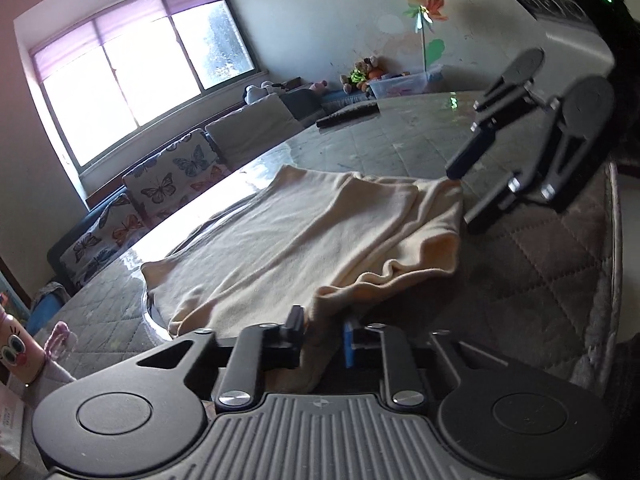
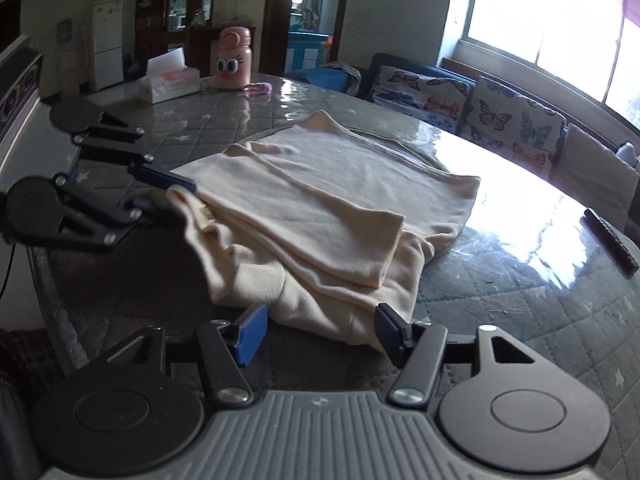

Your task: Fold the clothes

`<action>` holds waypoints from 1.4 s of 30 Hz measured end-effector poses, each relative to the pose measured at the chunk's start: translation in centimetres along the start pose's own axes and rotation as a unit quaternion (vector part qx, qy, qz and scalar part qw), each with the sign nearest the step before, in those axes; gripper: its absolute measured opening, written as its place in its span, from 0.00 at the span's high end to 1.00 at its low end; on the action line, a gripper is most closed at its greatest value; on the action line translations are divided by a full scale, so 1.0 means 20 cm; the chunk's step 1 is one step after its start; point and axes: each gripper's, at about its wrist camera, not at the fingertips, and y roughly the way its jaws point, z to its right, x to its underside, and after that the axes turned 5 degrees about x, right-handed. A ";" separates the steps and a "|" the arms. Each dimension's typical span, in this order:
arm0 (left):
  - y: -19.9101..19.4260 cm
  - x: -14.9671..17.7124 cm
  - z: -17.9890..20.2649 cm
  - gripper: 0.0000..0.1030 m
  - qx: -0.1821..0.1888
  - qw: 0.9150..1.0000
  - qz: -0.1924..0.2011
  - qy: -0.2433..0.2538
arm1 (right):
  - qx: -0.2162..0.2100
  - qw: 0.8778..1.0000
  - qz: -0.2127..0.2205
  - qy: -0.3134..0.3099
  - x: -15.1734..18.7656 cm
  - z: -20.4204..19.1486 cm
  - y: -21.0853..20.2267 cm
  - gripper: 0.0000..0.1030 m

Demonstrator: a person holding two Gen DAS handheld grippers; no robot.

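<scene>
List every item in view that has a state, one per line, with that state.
Cream garment: partly folded, lying on the table.
Left gripper: shut on a garment edge.
Right gripper: open, at the garment's near edge.
Pink bottle: upright, lid on.
Tissue box: tissue sticking out.

On the table: one cream garment, one tissue box, one pink bottle, one dark bar. Over the table: two claws, left and right. Beyond the table: three butterfly cushions.
</scene>
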 end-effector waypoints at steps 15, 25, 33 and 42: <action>0.01 -0.14 -0.22 0.91 0.020 0.994 0.016 -0.109 | -0.004 0.998 0.040 -0.041 -0.07 -0.03 0.15 0.51; -0.05 -0.01 -0.11 0.61 -0.019 0.998 -0.006 -0.065 | -0.040 0.998 0.034 0.033 -0.16 0.07 0.21 0.89; -0.02 0.07 -0.06 0.55 -0.042 0.999 -0.022 -0.003 | -0.036 0.996 0.051 0.062 -0.22 0.10 0.18 0.90; 0.01 0.10 -0.07 0.81 -0.047 0.998 -0.030 0.030 | -0.031 0.996 0.057 0.069 -0.22 0.10 0.17 0.90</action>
